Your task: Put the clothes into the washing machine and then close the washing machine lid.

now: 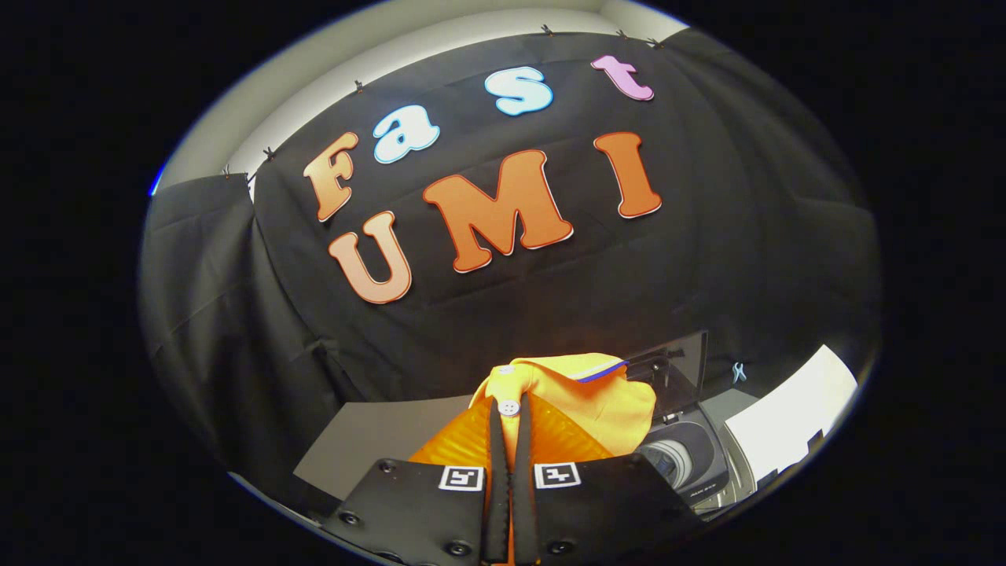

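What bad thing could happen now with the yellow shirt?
The gripper pinches only a thin fold of the shirt, so it might slip out and fall beside the washing machine. The shirt hangs wide, so part could drape over the machine's rim. The open lid stands close and could snag it.

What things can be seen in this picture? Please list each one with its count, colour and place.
shirt: one, yellow-orange with a white button, pinched between the fingers and bunched just ahead of them
washing machine: one, grey, beyond the fingers to the right of the shirt, drum open
lid: one, dark, standing up behind the drum
table: one, grey, under the shirt, left of the machine
white sheet: one, right of the machine
clip: one, pale blue, on the black cloth wall
gripper: one, black, fingers shut on the shirt
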`<action>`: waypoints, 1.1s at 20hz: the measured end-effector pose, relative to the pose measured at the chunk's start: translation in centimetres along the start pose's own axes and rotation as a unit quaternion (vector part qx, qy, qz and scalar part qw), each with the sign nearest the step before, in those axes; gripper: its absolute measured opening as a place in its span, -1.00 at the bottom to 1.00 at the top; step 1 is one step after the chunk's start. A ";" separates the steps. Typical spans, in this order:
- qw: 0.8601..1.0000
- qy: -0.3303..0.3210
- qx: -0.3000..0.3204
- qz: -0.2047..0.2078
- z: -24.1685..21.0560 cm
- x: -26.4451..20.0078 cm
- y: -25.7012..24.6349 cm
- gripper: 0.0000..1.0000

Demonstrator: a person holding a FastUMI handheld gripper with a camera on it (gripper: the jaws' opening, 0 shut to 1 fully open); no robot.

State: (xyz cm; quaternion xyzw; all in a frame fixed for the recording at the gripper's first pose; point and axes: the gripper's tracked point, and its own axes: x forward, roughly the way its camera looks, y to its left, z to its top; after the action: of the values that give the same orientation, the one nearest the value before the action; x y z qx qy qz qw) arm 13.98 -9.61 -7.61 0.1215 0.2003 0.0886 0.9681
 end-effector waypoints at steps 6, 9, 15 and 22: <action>0.998 0.059 0.018 -0.001 -5.8 2.7 -7.3 -0.80; 0.996 0.083 0.031 -0.011 -8.8 5.2 -9.8 -0.79; 0.991 0.121 0.036 -0.049 -14.0 9.7 -13.3 -0.80; 0.983 0.159 0.045 -0.085 -19.0 15.1 -15.5 -0.79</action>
State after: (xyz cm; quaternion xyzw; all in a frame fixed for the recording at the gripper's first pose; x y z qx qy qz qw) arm 21.76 -17.29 -34.26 0.1323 0.3652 0.0154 0.9213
